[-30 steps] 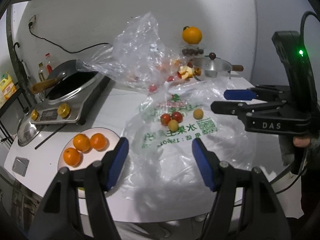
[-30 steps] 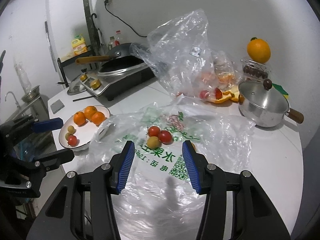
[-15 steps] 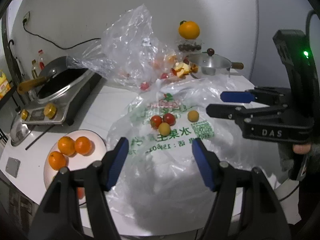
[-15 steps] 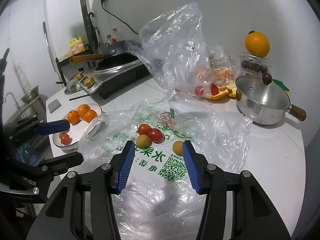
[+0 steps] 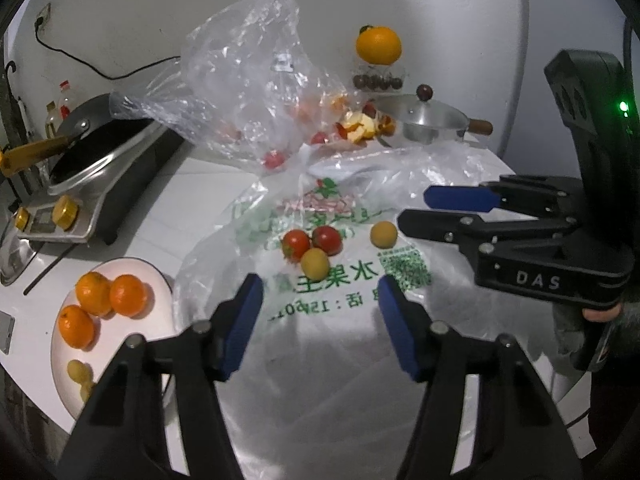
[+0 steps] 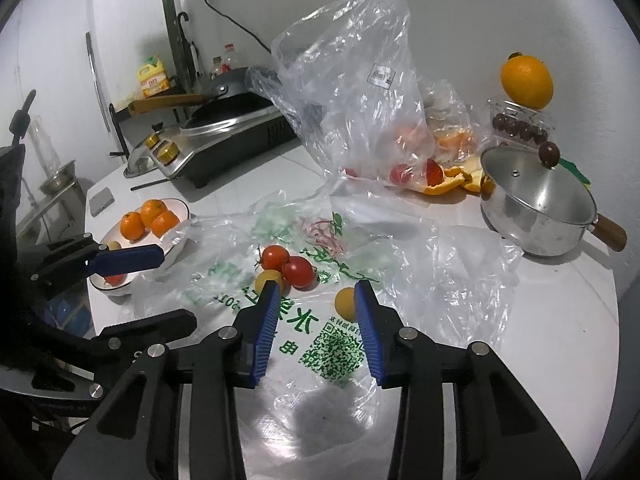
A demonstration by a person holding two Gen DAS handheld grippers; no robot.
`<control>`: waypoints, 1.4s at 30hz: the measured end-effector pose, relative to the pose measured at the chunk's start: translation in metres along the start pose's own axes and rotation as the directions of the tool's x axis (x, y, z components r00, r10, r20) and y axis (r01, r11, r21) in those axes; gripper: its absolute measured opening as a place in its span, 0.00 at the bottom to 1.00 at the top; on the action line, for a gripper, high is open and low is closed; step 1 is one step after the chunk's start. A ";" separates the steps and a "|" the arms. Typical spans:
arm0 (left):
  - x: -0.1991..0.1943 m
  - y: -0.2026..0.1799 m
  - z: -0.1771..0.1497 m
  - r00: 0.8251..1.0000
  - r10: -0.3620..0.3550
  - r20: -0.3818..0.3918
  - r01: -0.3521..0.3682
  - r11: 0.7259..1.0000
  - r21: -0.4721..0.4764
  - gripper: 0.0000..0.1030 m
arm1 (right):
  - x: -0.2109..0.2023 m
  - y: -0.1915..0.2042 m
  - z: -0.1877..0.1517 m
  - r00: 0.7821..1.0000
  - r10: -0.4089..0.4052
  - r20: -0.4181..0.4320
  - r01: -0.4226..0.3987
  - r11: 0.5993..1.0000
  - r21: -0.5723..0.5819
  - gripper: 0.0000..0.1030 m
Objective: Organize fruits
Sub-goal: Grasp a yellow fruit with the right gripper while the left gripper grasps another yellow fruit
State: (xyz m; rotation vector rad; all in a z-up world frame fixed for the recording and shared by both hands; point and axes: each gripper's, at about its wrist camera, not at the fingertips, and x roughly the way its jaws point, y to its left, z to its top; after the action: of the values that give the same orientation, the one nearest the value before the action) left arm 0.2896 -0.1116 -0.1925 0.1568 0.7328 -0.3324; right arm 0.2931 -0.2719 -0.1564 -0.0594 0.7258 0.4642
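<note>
Three oranges (image 5: 102, 300) and some small yellow and red fruits fill the plate (image 5: 132, 344) at the table's left edge. Two red tomatoes (image 6: 290, 264) and a yellow one (image 6: 269, 280) lie touching on the flat printed bag (image 5: 320, 320) mid-table, with another yellow fruit (image 6: 345, 303) just beside them. The standing clear bag (image 6: 360, 92) behind holds red and orange fruit. A lidded pot (image 6: 536, 208) sits at the far right edge, with peel beside it. The left gripper (image 5: 320, 304) and right gripper (image 6: 315, 300) both hover over the printed bag, jaws part-open, empty, and just been closing.
</note>
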 end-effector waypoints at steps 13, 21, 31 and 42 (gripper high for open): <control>0.031 0.000 0.008 0.999 -0.020 -0.029 0.020 1.000 0.012 0.40 | 0.021 -0.010 -0.001 1.000 0.017 -0.027 -0.016 1.000 0.009 0.30; 0.049 0.000 0.011 0.998 -0.031 -0.050 0.032 0.999 0.009 0.37 | 0.032 -0.015 -0.002 0.999 0.021 -0.042 -0.020 1.000 0.016 0.29; 0.070 0.001 0.013 0.996 -0.031 -0.078 0.032 0.999 0.011 0.36 | 0.041 -0.023 -0.005 0.998 0.028 -0.055 -0.026 0.999 0.030 0.29; 0.087 0.001 0.014 0.993 -0.024 -0.112 0.025 1.000 0.008 0.36 | 0.048 -0.027 -0.006 0.997 0.043 -0.066 -0.040 0.998 0.044 0.29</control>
State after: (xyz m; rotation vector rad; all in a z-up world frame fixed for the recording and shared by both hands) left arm 0.3591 -0.1349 -0.2415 0.1767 0.8451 -0.3526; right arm 0.3325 -0.2786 -0.1949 -0.0201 0.8036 0.4884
